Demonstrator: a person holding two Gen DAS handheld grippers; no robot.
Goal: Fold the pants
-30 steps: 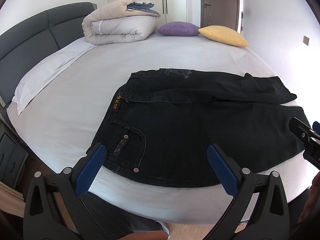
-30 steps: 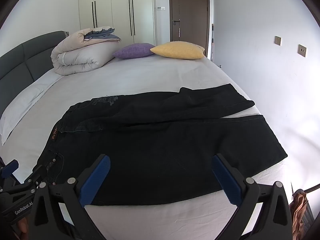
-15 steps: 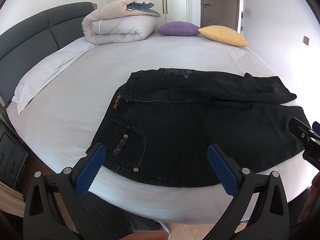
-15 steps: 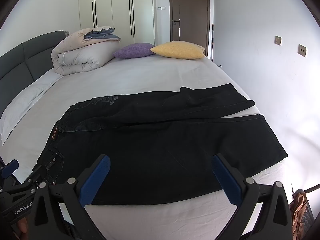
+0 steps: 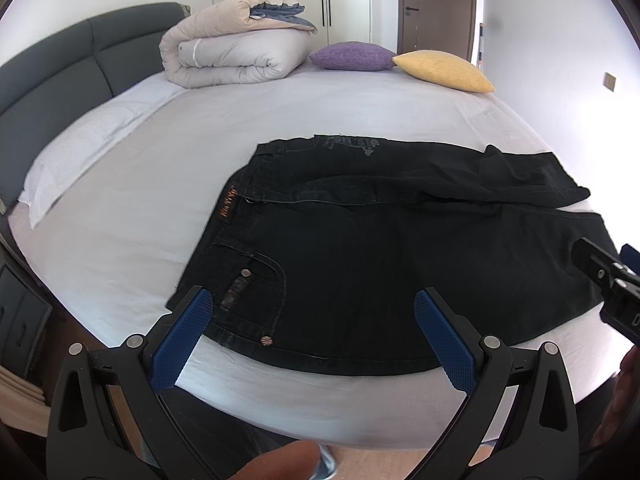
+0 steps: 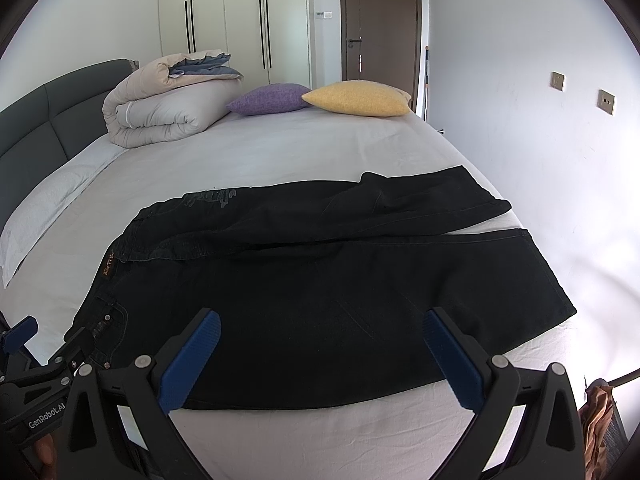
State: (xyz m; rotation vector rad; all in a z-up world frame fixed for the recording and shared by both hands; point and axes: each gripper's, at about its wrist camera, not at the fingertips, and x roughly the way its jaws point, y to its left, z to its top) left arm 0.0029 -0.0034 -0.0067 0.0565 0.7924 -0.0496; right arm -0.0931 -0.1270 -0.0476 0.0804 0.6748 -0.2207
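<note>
Black denim pants (image 5: 400, 256) spread flat near the bed's (image 5: 320, 104) front edge, waistband toward the headboard side, hems toward the bed's opposite side edge. Far leg lying partly over the near one along the crotch line, rumpled near its hem (image 6: 440, 204); near leg smooth, its outer seam running just inside the front edge.

Left tongs (image 5: 312, 340) wide open, empty, poised above the front edge over the hip pocket and rivets. Right tongs (image 6: 320, 356) equally spread, gripping nothing, hovering over the near leg around the knee.

Likely handling: fairly heavy for cloth, limp overall yet thick and stiffish at seams, waistband and hems. Not fragile, not slippery; ribbed blue pads (image 5: 182, 344) should bite well. Probably prone to sagging in the middle when lifted from two points, and to dragging the sheet beneath.

Best holds, by judgement: the near corner of the waistband for the left, the near leg's outer seam or hem for the right, pinching the doubled, stitched edges rather than flat single cloth. A shallow, sliding approach under the edge seems needed, since flat denim offers little to nip from above.
</note>
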